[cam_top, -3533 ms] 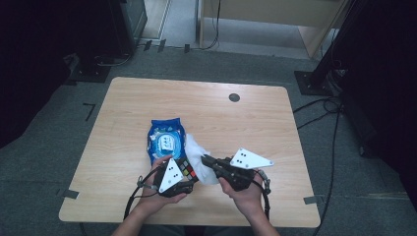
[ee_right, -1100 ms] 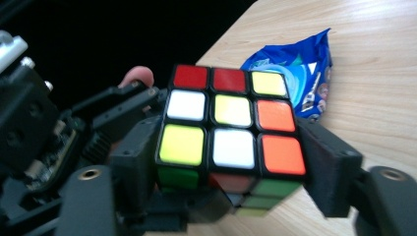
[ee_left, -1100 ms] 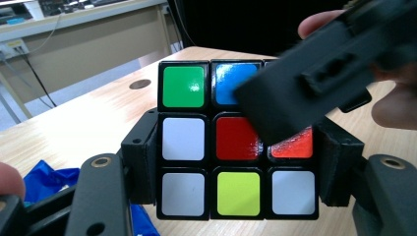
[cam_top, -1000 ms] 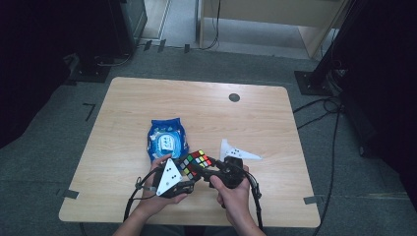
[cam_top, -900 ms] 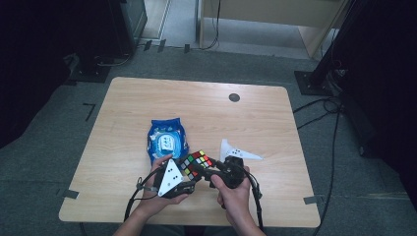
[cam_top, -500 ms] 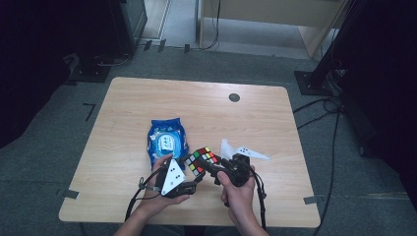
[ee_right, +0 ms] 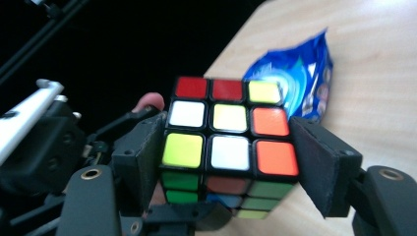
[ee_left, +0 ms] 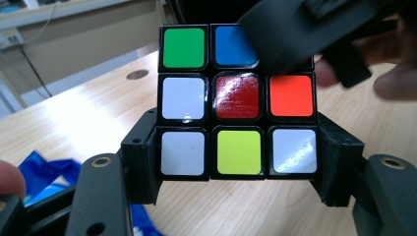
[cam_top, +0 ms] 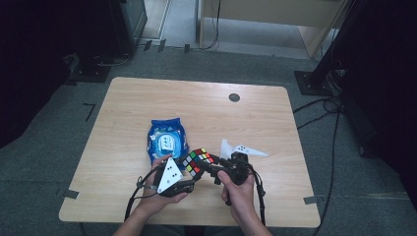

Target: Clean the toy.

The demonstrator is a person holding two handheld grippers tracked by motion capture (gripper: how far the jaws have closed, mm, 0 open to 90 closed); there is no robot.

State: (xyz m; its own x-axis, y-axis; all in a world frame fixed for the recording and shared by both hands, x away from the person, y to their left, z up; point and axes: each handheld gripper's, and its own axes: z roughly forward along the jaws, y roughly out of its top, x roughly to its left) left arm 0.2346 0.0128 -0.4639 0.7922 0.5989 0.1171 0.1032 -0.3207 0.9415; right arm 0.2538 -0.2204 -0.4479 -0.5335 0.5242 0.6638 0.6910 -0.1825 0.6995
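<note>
A scrambled Rubik's cube (cam_top: 198,160) is held just above the table's near edge between both grippers. My left gripper (cam_top: 189,169) comes in from the left. In the left gripper view its pads (ee_left: 142,162) press on the cube's (ee_left: 238,98) bottom row, and its jaws have just been closing on it. My right gripper (cam_top: 210,166) reaches in from the right. In the right gripper view its pads (ee_right: 319,167) clamp the cube's (ee_right: 228,118) near layer, and its jaws have just opened a little with the cube still between them.
A blue snack packet (cam_top: 167,140) lies on the wooden table (cam_top: 147,98) just beyond the left hand. A black round grommet (cam_top: 234,97) sits near the far edge. Cables and a stand's base (cam_top: 314,83) lie on the floor at the right.
Since the earliest frame the right gripper has rolled and the cube's coloured faces have come into view between the grippers. Over the last second the cube has barely shifted.
</note>
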